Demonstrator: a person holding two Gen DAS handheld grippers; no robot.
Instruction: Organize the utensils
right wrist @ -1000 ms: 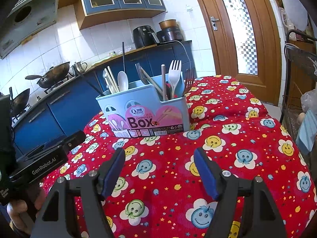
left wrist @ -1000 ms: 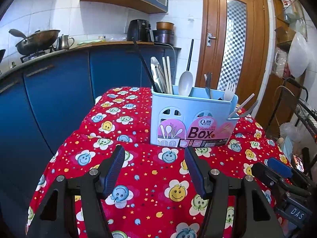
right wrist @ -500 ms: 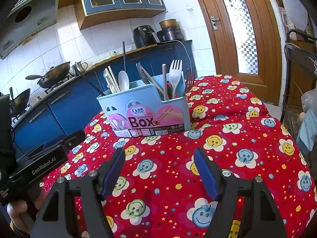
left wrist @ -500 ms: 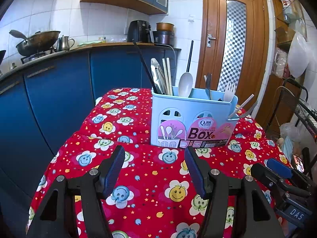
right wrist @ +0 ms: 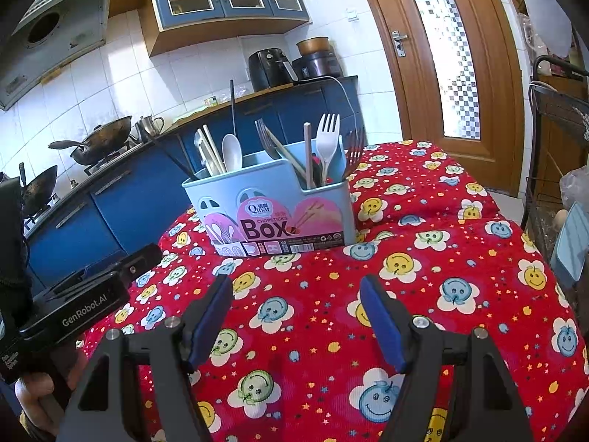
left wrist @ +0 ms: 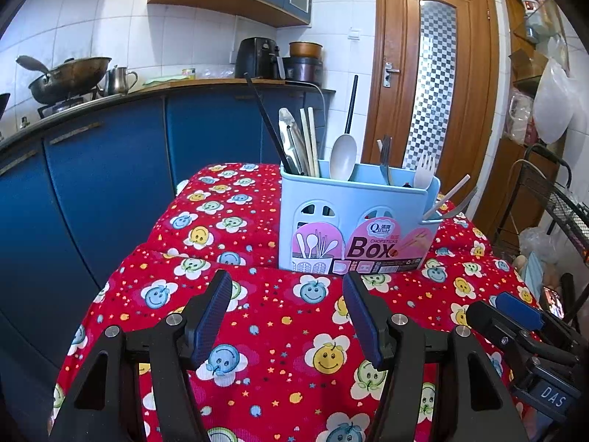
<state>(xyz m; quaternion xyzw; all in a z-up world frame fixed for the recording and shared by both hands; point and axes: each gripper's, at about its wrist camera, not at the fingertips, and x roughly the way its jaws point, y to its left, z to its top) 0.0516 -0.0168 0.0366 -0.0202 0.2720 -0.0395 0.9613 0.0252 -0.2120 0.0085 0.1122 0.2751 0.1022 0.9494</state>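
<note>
A light blue utensil box (left wrist: pixel 353 217) (right wrist: pixel 272 199) with a pink "Box" label stands on a table with a red smiley-flower cloth (left wrist: pixel 279 350) (right wrist: pixel 331 294). Chopsticks (left wrist: pixel 308 140), a white spoon (left wrist: pixel 343 156) (right wrist: pixel 232 153), a white plastic fork (left wrist: pixel 425 173) (right wrist: pixel 327 136) and metal forks (right wrist: pixel 267 138) stick up out of it. My left gripper (left wrist: pixel 287 294) hovers open over the cloth just short of the box, nothing between its fingers. My right gripper (right wrist: pixel 296 294) is open too, empty, a little nearer than the box.
Blue kitchen cabinets (left wrist: pixel 110 169) with a wok (left wrist: pixel 70 77) and appliances run behind the table. A wooden door (left wrist: pixel 434 92) stands at the back right. A wire rack (left wrist: pixel 552 199) sits off the table's right side. A hand (right wrist: pixel 33 394) holds the left gripper's body.
</note>
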